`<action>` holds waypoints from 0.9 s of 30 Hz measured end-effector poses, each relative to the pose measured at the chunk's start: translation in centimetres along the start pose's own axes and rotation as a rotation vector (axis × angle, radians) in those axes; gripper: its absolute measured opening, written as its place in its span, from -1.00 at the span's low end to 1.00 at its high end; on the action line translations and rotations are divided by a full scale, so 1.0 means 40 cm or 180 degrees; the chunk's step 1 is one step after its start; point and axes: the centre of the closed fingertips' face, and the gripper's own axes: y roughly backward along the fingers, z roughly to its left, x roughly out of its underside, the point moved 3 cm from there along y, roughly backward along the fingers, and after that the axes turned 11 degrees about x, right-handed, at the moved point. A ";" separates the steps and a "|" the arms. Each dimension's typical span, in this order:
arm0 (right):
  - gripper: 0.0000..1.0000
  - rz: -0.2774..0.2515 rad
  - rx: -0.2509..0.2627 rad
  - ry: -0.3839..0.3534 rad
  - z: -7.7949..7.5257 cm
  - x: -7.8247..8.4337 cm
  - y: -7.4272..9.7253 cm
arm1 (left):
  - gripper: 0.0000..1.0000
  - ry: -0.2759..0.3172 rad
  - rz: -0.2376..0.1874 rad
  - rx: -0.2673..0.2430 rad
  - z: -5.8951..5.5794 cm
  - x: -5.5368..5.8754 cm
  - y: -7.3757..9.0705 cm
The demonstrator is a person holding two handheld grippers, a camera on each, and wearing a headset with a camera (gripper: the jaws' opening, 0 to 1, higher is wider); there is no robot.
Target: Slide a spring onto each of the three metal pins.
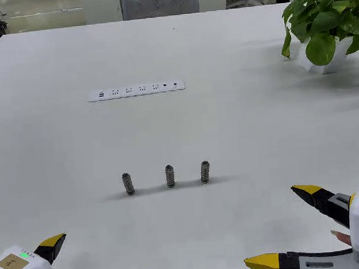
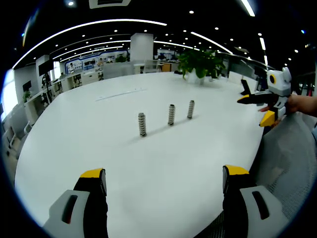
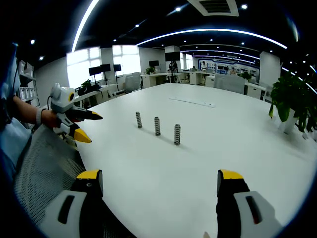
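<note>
Item: 3 springs [image 1: 170, 176].
Handling, judged: light, compressible, slippery steel; pinch mid-coil, gently.
Look: dark grey coils, upright, 1 row, apparently already over pins.
Location: centre of white table [image 1: 258, 123].
Tools: left gripper [image 1: 97, 259], right gripper [image 1: 278, 226]; jaws wide apart, empty, well apart from springs.
Beyond: power strip [image 1: 135, 90], plant [image 1: 324, 16].

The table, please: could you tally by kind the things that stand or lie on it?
Springs: 3
Power strip: 1
Potted plant: 1
Total: 5
</note>
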 end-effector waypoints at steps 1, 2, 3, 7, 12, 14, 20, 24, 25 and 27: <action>0.94 -0.0001 0.0000 -0.0002 0.000 0.000 0.000 | 0.99 0.0004 -0.0001 0.0005 0.002 0.002 0.000; 0.94 -0.0006 0.0000 -0.0003 -0.001 0.001 -0.001 | 0.99 0.0002 0.0001 0.0006 0.003 0.003 0.000; 0.94 -0.0006 -0.0002 -0.0006 -0.001 0.001 -0.001 | 0.99 0.0000 0.0000 0.0006 0.005 0.002 0.001; 0.94 0.0005 -0.0003 0.0000 0.000 0.002 -0.001 | 0.99 0.0005 0.0001 -0.0002 0.007 0.003 0.001; 0.94 0.0008 -0.0009 0.0006 0.000 0.002 -0.001 | 0.99 0.0011 -0.0002 -0.0006 0.008 0.004 0.002; 0.94 0.0013 -0.0007 0.0012 -0.001 0.003 -0.002 | 0.99 0.0004 -0.0005 -0.0008 0.005 0.002 0.002; 0.94 0.0005 -0.0004 -0.0001 0.000 0.000 0.000 | 0.98 0.0000 0.0019 0.0023 0.001 0.004 -0.002; 0.94 0.0019 -0.0005 -0.0002 -0.001 0.003 0.000 | 0.98 -0.0003 0.0020 0.0030 0.002 0.006 -0.003; 0.94 0.0015 -0.0005 -0.0001 0.000 0.002 0.000 | 0.98 -0.0001 0.0023 0.0030 0.001 0.006 -0.003; 0.94 0.0016 -0.0004 -0.0003 -0.001 0.004 -0.001 | 0.98 0.0010 0.0022 0.0031 0.001 0.007 -0.003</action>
